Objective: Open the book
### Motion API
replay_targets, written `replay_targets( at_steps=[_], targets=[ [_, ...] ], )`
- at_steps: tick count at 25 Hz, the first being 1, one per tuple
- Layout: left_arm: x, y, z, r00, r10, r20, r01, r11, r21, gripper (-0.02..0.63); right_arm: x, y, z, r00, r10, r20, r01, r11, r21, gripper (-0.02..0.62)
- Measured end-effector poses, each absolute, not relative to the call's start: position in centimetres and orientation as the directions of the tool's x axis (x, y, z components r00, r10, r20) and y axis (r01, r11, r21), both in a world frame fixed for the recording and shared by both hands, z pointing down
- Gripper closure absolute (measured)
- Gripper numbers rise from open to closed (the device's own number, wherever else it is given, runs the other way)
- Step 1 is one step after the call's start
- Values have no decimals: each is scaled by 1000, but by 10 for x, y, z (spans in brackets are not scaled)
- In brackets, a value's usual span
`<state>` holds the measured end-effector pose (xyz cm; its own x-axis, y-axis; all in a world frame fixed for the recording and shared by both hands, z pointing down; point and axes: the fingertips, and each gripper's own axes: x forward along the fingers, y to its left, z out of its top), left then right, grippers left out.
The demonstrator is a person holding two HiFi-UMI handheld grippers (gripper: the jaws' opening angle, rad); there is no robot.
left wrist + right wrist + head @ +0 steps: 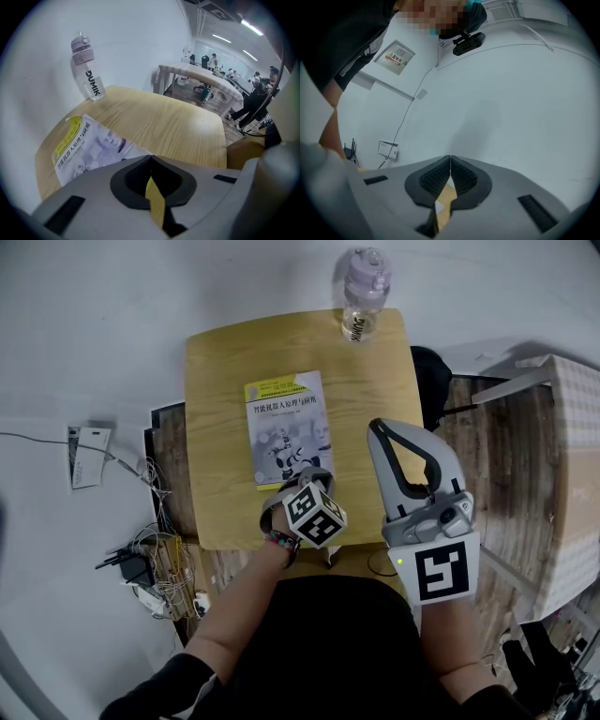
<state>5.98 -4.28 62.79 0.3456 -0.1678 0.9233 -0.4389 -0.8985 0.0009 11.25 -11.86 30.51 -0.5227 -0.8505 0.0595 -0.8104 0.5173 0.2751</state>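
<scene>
A closed book (286,427) with a pale cover and a yellow band lies flat on a small wooden table (375,371). My left gripper (302,474) points steeply down at the book's near edge. In the left gripper view the book (89,145) ends right at the tips of the left gripper (150,157), and the jaws are shut. Whether the cover is nipped between them does not show. My right gripper (377,425) hovers level over the table, to the right of the book. The right gripper (450,158) is shut on nothing.
A clear bottle with a lilac cap (364,287) stands at the table's far edge, also visible in the left gripper view (86,70). A white block (562,474) stands close on the right. Cables and plugs (141,559) and a paper label (86,456) lie on the floor at the left.
</scene>
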Motion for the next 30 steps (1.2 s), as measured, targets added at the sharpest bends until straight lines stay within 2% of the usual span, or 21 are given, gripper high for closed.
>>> replay_targets(
  at_steps=[30],
  targets=[
    [-2, -85, 529, 404, -411, 817, -540, -828, -149, 595, 41, -118, 279, -614, -789, 36, -734, 587, 341, 566]
  ],
)
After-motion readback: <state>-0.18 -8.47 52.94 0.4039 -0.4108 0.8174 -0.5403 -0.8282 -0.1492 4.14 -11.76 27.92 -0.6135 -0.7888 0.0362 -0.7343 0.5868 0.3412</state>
